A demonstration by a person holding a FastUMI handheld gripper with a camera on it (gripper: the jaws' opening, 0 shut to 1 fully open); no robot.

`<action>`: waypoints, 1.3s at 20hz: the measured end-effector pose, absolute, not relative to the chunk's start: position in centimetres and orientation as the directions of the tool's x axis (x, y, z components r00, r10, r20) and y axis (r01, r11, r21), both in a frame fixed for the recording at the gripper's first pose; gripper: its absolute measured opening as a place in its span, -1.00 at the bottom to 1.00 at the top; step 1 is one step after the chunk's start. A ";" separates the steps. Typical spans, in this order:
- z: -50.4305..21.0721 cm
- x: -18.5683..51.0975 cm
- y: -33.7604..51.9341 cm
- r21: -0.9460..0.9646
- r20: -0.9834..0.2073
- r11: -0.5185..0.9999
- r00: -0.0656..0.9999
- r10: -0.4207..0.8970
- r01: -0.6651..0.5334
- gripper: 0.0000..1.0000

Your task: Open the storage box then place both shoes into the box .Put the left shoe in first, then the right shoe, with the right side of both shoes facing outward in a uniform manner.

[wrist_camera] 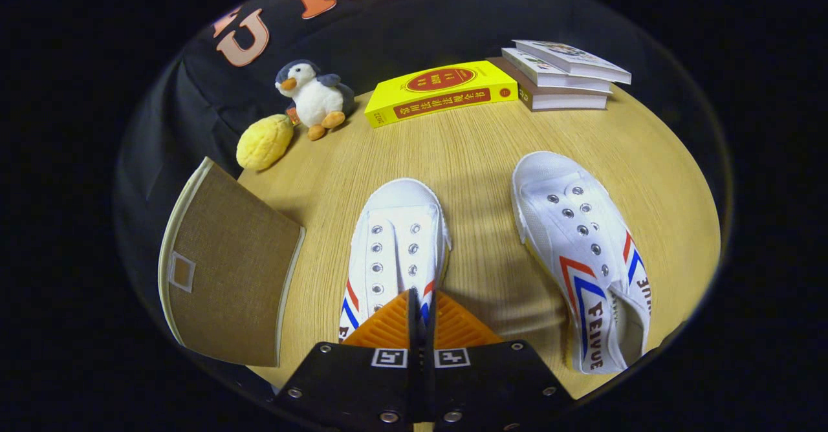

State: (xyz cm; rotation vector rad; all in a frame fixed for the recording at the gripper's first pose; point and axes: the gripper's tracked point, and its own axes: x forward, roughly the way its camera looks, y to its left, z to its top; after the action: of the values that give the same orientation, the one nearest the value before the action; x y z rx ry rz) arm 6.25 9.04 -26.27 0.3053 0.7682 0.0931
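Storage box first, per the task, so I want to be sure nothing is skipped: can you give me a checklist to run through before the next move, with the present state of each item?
1. Gripper free: ok, the fingers are pressed together and hold nothing, above the near shoe's heel end.
2. Storage box opened: not ok, its brown fabric lid looks closed, beside the near shoe.
3. Lid tab reachable: ok, nothing covers it.
4. Both shoes on the table: ok, the far shoe lies apart from the near one.
5. Which shoe is the left one: cannot tell for sure.
6. Clutter clear of the box: ok, the yellow plush sits beyond it, apart.
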 end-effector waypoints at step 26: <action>-5.2 4.6 17.5 0.453 -0.384 0.890 0.911 0.153 0.041 -1.00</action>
State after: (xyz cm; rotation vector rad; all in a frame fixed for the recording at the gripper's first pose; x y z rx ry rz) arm 4.58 17.53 -5.17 0.4726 0.4256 0.0599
